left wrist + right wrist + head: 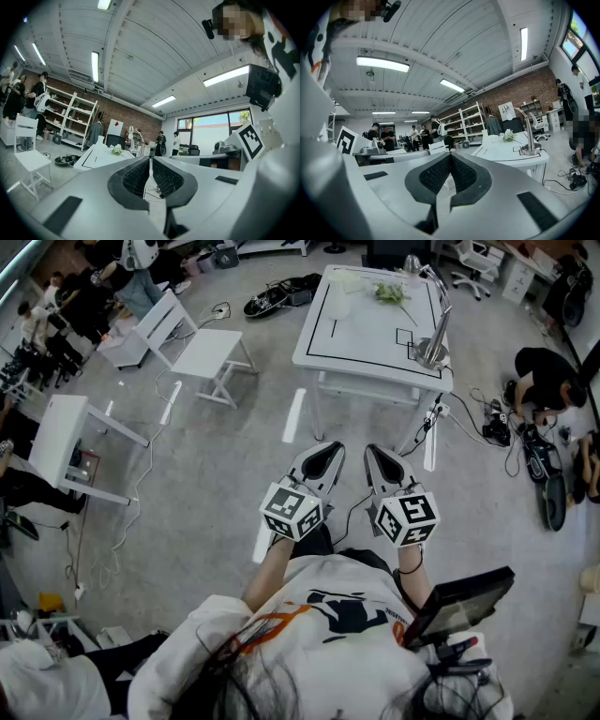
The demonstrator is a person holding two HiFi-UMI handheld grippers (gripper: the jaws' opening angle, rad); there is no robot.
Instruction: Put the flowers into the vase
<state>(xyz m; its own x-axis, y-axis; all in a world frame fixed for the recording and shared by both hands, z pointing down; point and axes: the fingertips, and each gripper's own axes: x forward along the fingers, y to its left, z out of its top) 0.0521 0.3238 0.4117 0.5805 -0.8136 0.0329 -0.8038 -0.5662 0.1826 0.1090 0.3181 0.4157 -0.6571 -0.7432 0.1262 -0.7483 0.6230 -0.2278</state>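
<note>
Both claws are empty: my left gripper (323, 457) and right gripper (382, 463) each have their ribbed black pads pressed together on nothing, well short of the white table (370, 338). At its far end, left to right, are a smooth white vase (100, 139), the pale flowers (390, 292) with green leaves lying flat near it, and a shiny metal gooseneck stand (433, 343). I judge the flowers light, limp and crushable, so I would pinch low on the stem, gently, never on the blooms.

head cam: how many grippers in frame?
2. The left gripper is at lower centre, the right gripper just to its right. Both have fingers shut and empty, over the floor short of the table with the flowers. None seems hidden.
</note>
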